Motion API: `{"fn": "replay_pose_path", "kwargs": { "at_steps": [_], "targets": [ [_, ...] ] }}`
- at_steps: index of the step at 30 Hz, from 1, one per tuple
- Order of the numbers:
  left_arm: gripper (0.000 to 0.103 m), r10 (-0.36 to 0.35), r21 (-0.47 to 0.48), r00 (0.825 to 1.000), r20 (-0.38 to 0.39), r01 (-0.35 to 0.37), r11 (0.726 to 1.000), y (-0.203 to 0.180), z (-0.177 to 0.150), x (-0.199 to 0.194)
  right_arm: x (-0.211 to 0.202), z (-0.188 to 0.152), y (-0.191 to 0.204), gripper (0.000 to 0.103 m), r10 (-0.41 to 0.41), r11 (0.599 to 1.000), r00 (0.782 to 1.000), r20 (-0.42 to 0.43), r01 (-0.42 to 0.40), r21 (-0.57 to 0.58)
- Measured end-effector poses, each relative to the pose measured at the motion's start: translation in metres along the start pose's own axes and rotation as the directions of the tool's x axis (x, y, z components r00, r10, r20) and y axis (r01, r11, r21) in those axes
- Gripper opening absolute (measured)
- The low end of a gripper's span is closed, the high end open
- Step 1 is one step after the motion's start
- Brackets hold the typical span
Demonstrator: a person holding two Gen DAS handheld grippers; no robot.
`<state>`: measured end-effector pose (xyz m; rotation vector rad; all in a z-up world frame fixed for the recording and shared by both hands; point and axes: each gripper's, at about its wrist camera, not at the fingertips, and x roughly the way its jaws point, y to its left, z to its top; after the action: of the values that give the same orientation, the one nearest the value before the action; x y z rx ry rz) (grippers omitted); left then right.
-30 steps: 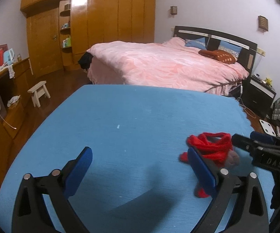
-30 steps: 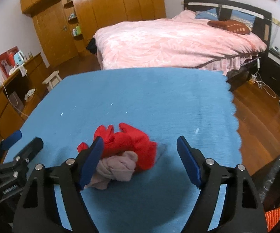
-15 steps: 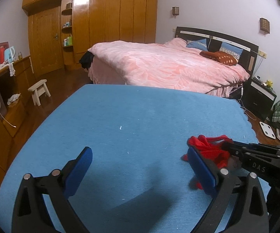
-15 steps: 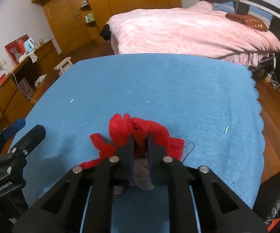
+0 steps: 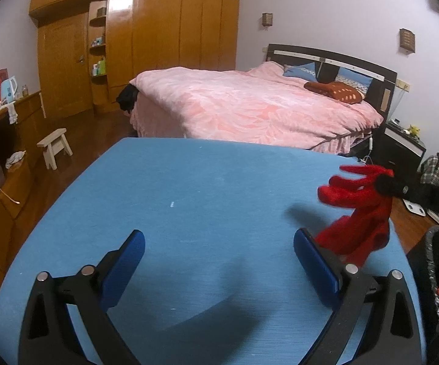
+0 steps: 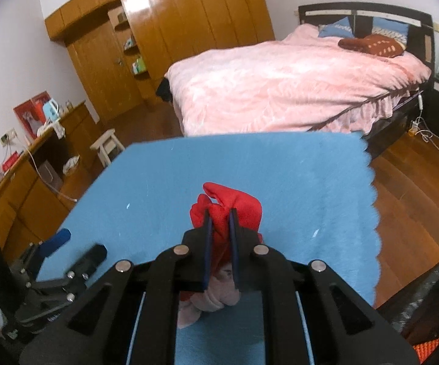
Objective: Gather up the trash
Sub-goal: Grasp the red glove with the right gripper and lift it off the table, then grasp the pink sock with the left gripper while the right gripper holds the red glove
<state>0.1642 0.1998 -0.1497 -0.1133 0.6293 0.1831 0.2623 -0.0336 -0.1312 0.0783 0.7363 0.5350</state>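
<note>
1. One red cloth (image 6: pixel 234 210), with a pink piece beneath, hangs above the blue table (image 6: pixel 326 182), pinched by the right gripper (image 6: pixel 219 234).
2. Left gripper (image 5: pixel 219 261): spread, empty.
3. Step: carrying. Next: move to the black bin (image 6: pixel 426 289), release.

Hardly any writing reads from here. Pale letters, seemingly "DA", stand on the dark body of the right gripper (image 5: pixel 385 184) at the picture's edge. Small white lettering on the left gripper (image 6: pixel 76 243) is too blurred to read.

Pink-covered bed (image 5: pixel 250 109), wooden wardrobe (image 5: pixel 146 45), white stool (image 5: pixel 54 147), wood floor (image 6: pixel 414 188).
</note>
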Motion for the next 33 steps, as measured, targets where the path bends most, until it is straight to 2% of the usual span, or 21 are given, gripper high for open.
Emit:
{"fn": "replay_pose_path", "kwargs": {
  "at_steps": [10,21,33],
  "targets": [
    [0.096,-0.073,0.048,0.997,-0.014,0.074,0.996,-0.04,-0.003,0.005,-0.03,-0.018,-0.033,0.01,-0.092,0.994,0.995,0.023,0.091,0.063],
    [0.094,-0.145,0.08,0.985,-0.094,0.153,0.985,-0.085,-0.013,0.036,-0.043,-0.037,-0.06,0.01,-0.139,0.985,0.99,0.013,0.137,0.105],
    [0.092,-0.114,0.087,0.978,-0.174,0.131,0.988,-0.101,-0.012,0.068,-0.047,-0.046,-0.07,0.01,-0.132,0.982,0.991,0.001,0.13,0.136]
  ]
}}
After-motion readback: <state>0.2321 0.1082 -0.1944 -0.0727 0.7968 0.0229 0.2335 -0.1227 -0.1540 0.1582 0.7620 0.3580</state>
